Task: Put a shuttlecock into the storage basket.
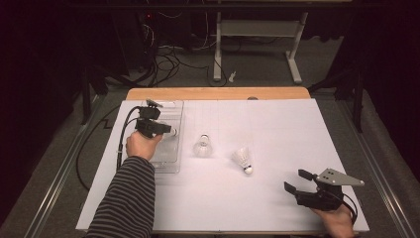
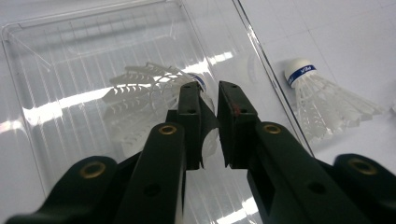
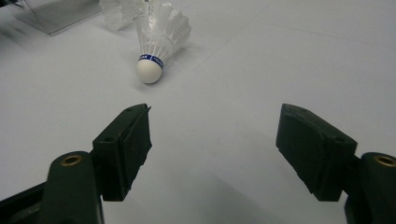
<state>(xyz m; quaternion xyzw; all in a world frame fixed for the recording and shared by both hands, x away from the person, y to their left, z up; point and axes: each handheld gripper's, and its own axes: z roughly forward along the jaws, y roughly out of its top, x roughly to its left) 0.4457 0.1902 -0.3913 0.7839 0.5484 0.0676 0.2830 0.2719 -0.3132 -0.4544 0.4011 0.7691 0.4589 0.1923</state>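
A clear plastic tray lies at the left of the white sheet. One white feather shuttlecock lies inside the tray. My left gripper hovers over it, and its jaws stand a narrow gap apart at the cork end, not pressing on it. A second shuttlecock stands on the sheet just right of the tray, cork toward my left gripper. A third shuttlecock lies tilted mid-table, cork toward me. My right gripper rests low at the front right, wide open and empty.
The white sheet covers the table, with a wooden edge at the far side. A black cable trails from my left gripper over the table's left edge. Behind the table stand a white desk frame and floor cables.
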